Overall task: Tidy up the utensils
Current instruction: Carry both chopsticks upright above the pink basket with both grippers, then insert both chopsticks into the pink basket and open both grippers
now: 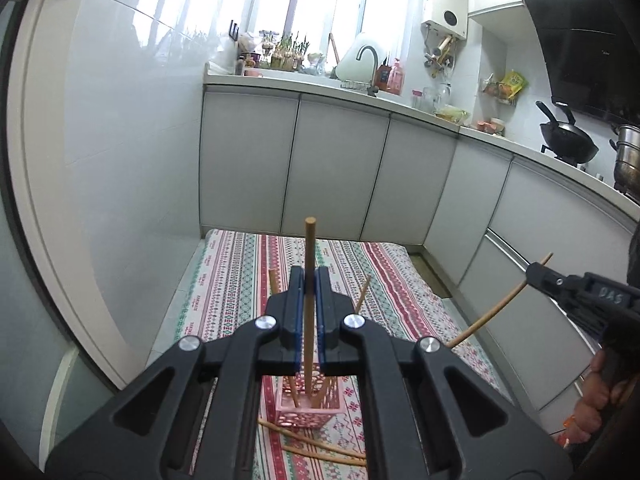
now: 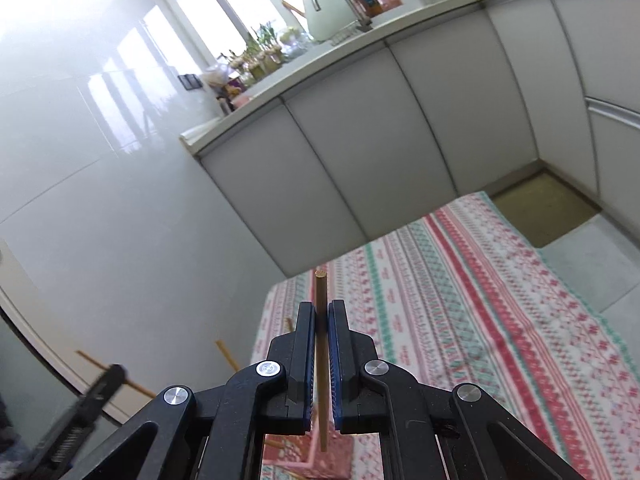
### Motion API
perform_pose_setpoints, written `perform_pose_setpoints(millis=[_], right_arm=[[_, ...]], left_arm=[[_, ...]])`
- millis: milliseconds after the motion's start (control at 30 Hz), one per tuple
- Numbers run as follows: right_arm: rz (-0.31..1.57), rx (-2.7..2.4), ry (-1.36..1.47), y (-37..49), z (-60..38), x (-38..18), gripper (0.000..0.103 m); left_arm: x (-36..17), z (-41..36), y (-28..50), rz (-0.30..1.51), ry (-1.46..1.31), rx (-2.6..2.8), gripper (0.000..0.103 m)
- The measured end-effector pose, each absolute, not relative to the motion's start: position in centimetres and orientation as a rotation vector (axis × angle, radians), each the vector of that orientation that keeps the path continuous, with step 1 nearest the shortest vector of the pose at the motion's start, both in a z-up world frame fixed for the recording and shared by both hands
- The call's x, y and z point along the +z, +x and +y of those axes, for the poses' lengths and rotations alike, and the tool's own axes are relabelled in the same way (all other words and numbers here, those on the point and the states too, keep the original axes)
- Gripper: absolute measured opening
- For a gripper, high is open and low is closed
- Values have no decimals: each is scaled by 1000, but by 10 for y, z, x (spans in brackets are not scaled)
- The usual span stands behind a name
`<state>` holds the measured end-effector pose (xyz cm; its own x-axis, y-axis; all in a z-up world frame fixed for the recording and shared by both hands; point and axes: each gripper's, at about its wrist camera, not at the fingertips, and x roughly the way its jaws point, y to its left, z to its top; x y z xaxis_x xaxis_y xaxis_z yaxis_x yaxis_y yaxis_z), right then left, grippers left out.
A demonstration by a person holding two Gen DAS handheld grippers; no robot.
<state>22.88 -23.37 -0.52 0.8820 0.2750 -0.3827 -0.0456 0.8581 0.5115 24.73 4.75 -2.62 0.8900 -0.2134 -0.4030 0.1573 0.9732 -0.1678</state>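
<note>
My left gripper (image 1: 309, 280) is shut on a wooden chopstick (image 1: 309, 240) that stands upright, its lower end inside the pink perforated holder (image 1: 308, 410) below. Other chopsticks (image 1: 274, 280) lean in that holder. Two loose chopsticks (image 1: 316, 446) lie on the cloth in front of it. My right gripper (image 2: 320, 312) is shut on another upright chopstick (image 2: 321, 292), above the pink holder (image 2: 336, 454). The right gripper also shows at the right edge of the left wrist view (image 1: 534, 274), with its chopstick (image 1: 492, 312) slanting down. The left gripper shows blurred at lower left in the right wrist view (image 2: 110, 376).
A striped patterned cloth (image 1: 376, 280) covers the low table. White cabinets (image 1: 332, 168) stand beyond it and along the right. The counter holds a sink tap (image 1: 370, 60), bottles and a wok (image 1: 568, 140). A white tiled wall (image 1: 132, 160) is at the left.
</note>
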Motion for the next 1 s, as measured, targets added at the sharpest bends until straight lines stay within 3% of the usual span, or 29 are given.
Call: perform_pose_setpoints(millis=[600,700,767,1000], right_arm=[[473,207,480,238,-216,-12,5],[463,215,458,236,-211,-10,5],[451,221,438,235,-207,-8,5],[456,266,412,241,-189,-14,5]], left_arm=[[-79,28,296,657,-93,-238,6],[-77,32,291,667,-110,-250,17],[-71,37,286,657,-129,-255,31],[-63,69,262,698,-162,-170,48]])
